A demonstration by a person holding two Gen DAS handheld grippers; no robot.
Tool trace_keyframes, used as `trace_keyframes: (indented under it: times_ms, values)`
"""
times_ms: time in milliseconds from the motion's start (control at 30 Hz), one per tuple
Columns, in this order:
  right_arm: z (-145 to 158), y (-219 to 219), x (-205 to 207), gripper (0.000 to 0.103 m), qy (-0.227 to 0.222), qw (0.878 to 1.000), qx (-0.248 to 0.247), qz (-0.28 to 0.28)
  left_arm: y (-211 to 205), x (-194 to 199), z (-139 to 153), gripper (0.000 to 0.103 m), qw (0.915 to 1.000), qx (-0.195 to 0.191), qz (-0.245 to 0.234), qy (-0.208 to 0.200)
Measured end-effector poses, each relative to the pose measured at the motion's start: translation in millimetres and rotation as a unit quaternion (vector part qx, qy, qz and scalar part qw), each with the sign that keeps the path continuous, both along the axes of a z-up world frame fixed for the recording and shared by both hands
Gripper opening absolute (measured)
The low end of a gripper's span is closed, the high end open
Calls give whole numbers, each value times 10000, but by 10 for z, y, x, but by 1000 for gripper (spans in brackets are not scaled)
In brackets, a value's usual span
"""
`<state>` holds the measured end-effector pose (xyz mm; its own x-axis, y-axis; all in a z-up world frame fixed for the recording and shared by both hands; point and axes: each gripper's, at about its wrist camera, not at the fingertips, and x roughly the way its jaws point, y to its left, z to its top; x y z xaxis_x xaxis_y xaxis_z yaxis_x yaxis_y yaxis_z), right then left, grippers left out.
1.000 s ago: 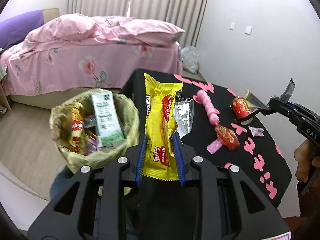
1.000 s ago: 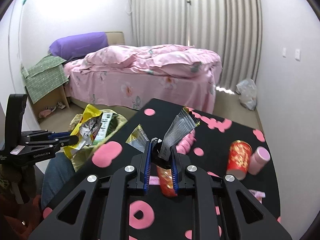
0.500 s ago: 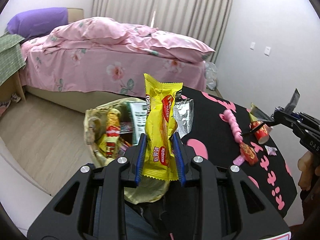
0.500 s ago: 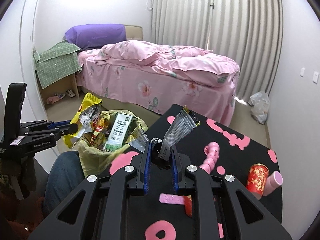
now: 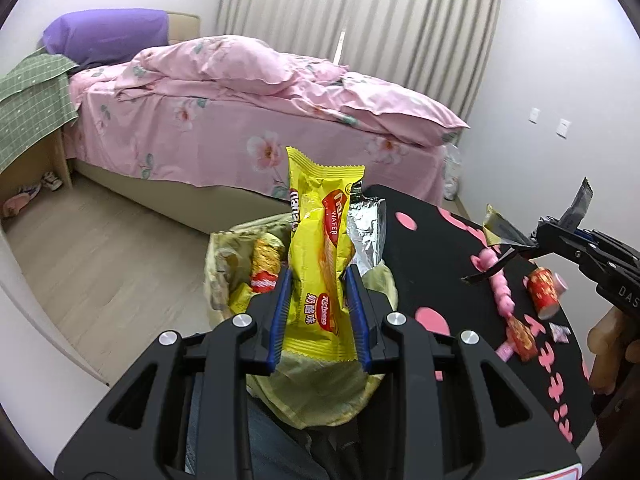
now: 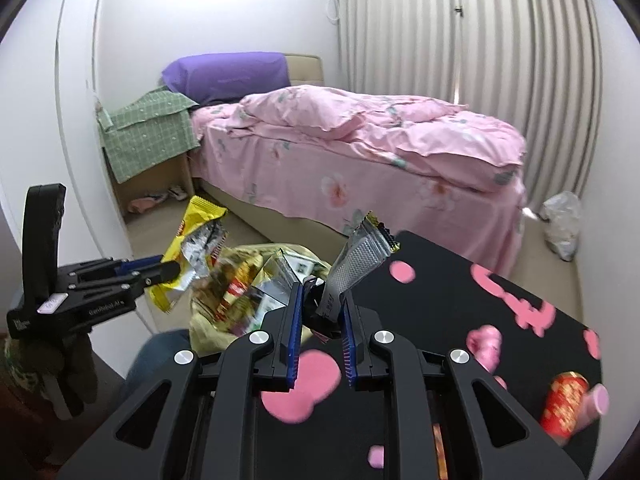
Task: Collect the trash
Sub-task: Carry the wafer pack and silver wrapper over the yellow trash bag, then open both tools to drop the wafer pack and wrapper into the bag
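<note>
My left gripper (image 5: 320, 304) is shut on a yellow wafer wrapper (image 5: 320, 248) with a torn silver inside, held above the trash bin (image 5: 224, 264), a yellow-lined bin full of wrappers. In the right wrist view the left gripper (image 6: 168, 268) holds that yellow wafer wrapper (image 6: 192, 240) left of the trash bin (image 6: 208, 320). My right gripper (image 6: 320, 320) is shut on a silver-grey wrapper (image 6: 360, 264) over the table's near-left corner, beside the bin. In the left wrist view the right gripper (image 5: 516, 252) holds the silver-grey wrapper (image 5: 578, 208).
The black table with pink shapes (image 5: 440, 240) carries a red can (image 5: 542, 290), a pink bead string (image 5: 496, 284) and small wrappers (image 5: 520, 336). A pink bed (image 5: 260, 120) stands behind. A white plastic bag (image 6: 564, 220) lies by the curtain.
Both grippers have moved left, away from the table centre towards the bin, each still holding its wrapper. The left one now stands over the bin.
</note>
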<state>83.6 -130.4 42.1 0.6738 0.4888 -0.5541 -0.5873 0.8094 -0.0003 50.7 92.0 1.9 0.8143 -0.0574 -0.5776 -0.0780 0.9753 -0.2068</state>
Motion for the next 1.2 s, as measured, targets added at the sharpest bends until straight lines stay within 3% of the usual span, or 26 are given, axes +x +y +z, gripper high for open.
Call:
trace_keyframes:
  times_ms: [167, 300, 467, 633, 867, 1200]
  values:
    - [-110, 250, 369, 17, 225, 9987, 306, 331, 114, 174, -106, 27, 9995, -30, 287, 137]
    - [-414, 541, 777, 17, 779, 9938, 452, 646, 186, 384, -317, 27, 9983, -51, 441, 389]
    - [-1091, 982, 1240, 17, 1789, 9803, -190, 819, 237, 601, -623, 27, 9959, -132, 498, 744]
    - [-1441, 1215, 1480, 17, 2288, 9667, -655, 936, 246, 755, -874, 27, 9940, -125, 494, 964]
    - [-1592, 1379, 1604, 16, 2460, 9574, -1085, 1057, 230, 851, -998, 27, 9928, -164, 450, 1100]
    - [-1509, 1200, 1431, 16, 2207, 9639, -1039, 1066, 231, 869, -1026, 27, 9924, -186, 454, 1128]
